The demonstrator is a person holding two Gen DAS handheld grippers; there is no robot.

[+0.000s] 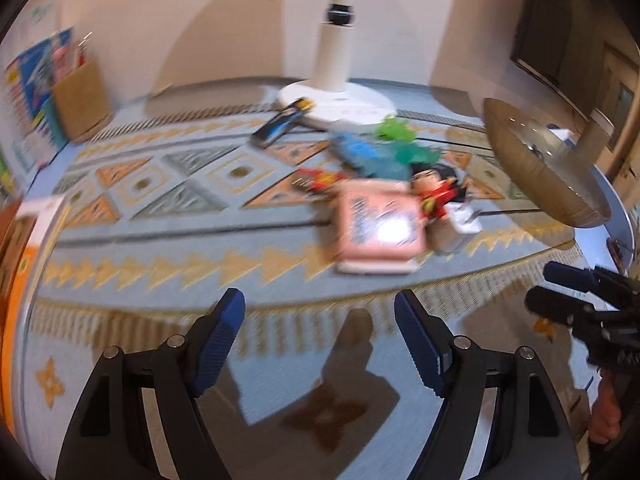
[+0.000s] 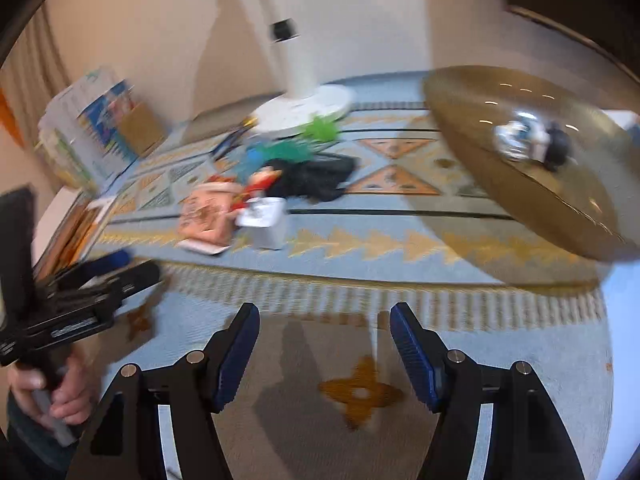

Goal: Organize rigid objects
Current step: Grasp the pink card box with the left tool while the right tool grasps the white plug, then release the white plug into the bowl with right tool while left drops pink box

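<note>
Both grippers, left (image 1: 318,332) and right (image 2: 324,338), are hovering wide apart and empty over the rug (image 1: 168,240), while the toy pile (image 1: 384,168) and pink box (image 1: 378,226) are lying mid-rug near the fan base (image 1: 340,102).

a pale blue rug (image 1: 200,240) is showing orange and grey triangle and diamond patterns. a pink box (image 1: 378,226) is lying beside a red-clad doll (image 1: 436,192), green and blue toys (image 1: 384,148), a golden cymbal (image 2: 520,152).

Both wrist views look forward, low over the rug (image 1: 200,240), sharing the distant toy pile (image 2: 260,184).
</note>
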